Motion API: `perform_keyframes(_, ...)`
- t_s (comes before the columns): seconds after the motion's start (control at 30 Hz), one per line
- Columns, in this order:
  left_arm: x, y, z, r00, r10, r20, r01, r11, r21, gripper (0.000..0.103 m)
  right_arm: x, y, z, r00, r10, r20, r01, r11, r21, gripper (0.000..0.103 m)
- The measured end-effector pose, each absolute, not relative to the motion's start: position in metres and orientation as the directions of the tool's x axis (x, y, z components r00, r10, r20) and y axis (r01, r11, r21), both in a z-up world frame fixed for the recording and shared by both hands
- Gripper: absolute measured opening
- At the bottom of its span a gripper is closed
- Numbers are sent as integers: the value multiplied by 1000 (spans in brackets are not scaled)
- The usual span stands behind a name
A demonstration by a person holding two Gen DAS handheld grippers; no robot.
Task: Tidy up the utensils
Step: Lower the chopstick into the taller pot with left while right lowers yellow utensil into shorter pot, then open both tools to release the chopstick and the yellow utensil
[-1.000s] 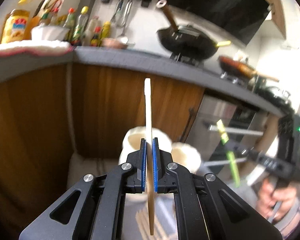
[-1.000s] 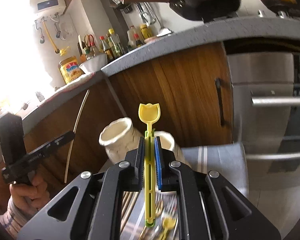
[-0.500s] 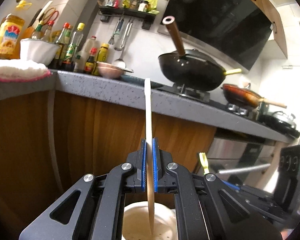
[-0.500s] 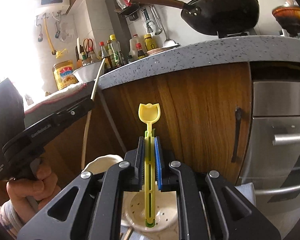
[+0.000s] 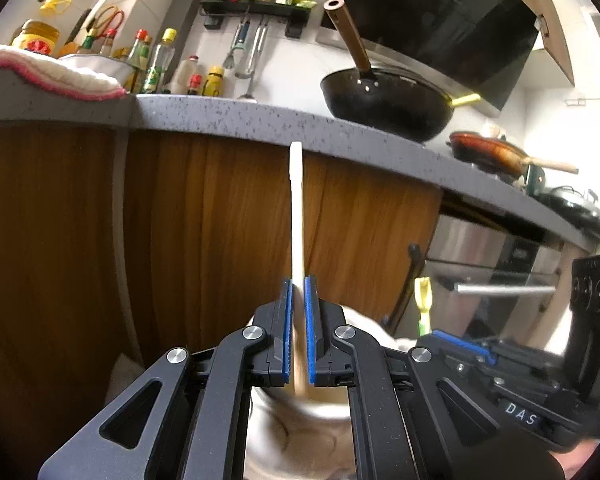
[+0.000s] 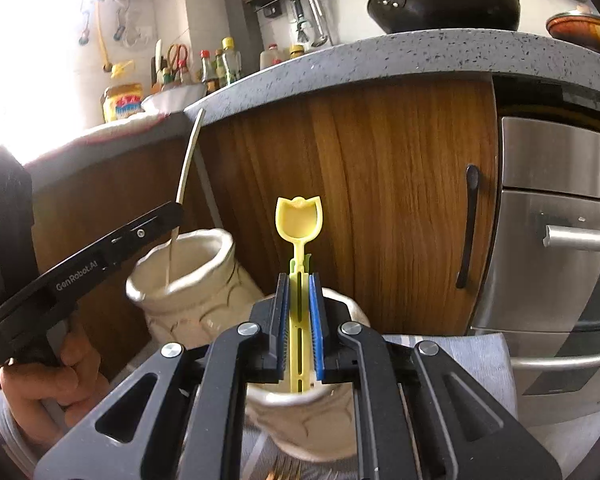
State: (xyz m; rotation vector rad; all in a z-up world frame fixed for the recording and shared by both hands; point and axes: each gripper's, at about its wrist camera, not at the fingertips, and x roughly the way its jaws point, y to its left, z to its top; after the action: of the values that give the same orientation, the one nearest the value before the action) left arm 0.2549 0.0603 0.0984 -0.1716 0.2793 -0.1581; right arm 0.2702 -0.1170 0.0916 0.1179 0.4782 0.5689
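Note:
My left gripper (image 5: 297, 280) is shut on a pale chopstick (image 5: 296, 208) held upright, its lower end inside a cream ceramic holder (image 5: 296, 428) below. In the right wrist view the chopstick (image 6: 188, 160) dips into that taller holder (image 6: 192, 276) at left. My right gripper (image 6: 299, 278) is shut on a yellow-green plastic spoon (image 6: 299, 220), bowl up, its handle end inside a shorter cream holder (image 6: 300, 424) directly below. The spoon's tip (image 5: 423, 300) shows in the left wrist view.
Wooden cabinet doors (image 6: 380, 200) and a grey countertop (image 5: 228, 114) stand behind. A steel oven (image 6: 556, 264) is at right. A black wok (image 5: 388, 100) sits on the counter. A grey striped cloth (image 6: 476, 360) and forks lie under the holders.
Both grippers have moved lower and forward. The chopstick's end now sits deeper in the taller holder and the spoon's handle has gone down into the shorter holder.

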Motion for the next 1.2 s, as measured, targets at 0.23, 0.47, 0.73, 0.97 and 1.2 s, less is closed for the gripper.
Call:
perform_keyframes(0.23,250,56,94,939,-163,-301,121,981,-154,6,271,-110,86,726,503,-468,-475,860,188,9)
perform_keyframes(0.47,256,52,97,930,-130,-343,99,989,-108,8,276,-104,87,729,458,-509,-453,880,142,9)
perform_keyframes(0.73,251,53,100,932,-119,-343,90,991,-98,19,273,-107,92,742,441,-504,-441,888,128,31)
perform_keyframes(0.97,223,63,107,942,-107,-318,78,992,-103,46,257,-120,108,763,445,-468,-440,889,129,32)
perform_keyframes(1.2,189,81,92,924,-94,-371,38,987,-157,51,226,-141,110,755,457,-470,-445,884,143,33)
